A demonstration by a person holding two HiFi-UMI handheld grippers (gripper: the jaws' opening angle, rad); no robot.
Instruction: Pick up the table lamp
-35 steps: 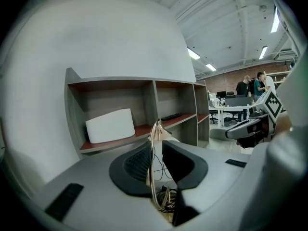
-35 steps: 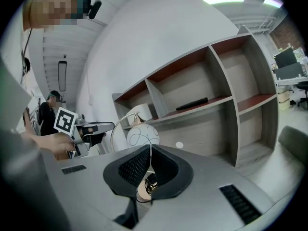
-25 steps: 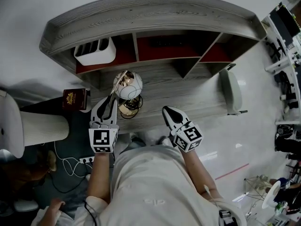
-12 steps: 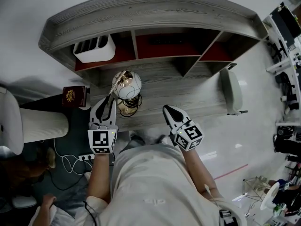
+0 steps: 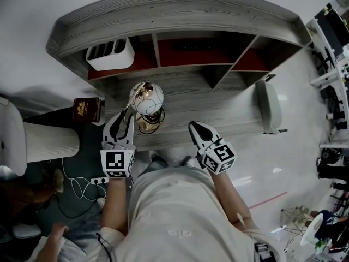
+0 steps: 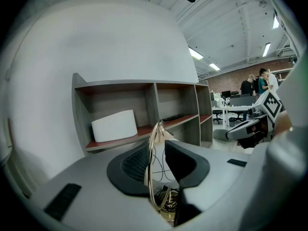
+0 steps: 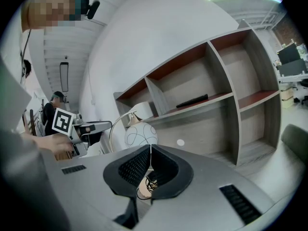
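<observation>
Table lamp (image 5: 148, 98): upright on the grey wooden desk (image 5: 229, 111), in front of the shelf unit (image 5: 180, 15), roughly below the divider between its left and middle compartments. White globe shade hung from a thin gold arm (image 6: 149, 167); round base below, with a coil of dark cable (image 5: 150, 125) around it. Left gripper (image 5: 127, 117): at the lamp's near left side, jaws apart, gold arm standing between them. Arm close along the left pad, contact there not decidable; clear gap to the right pad, so not clamped. Right gripper (image 5: 194, 126): well to the right of the lamp, over the desk's front edge, jaws pressed together, nothing between them. White box (image 5: 110, 57) in the left shelf compartment. Dark red box (image 5: 86, 110) beyond the desk's left end, near the left gripper.
</observation>
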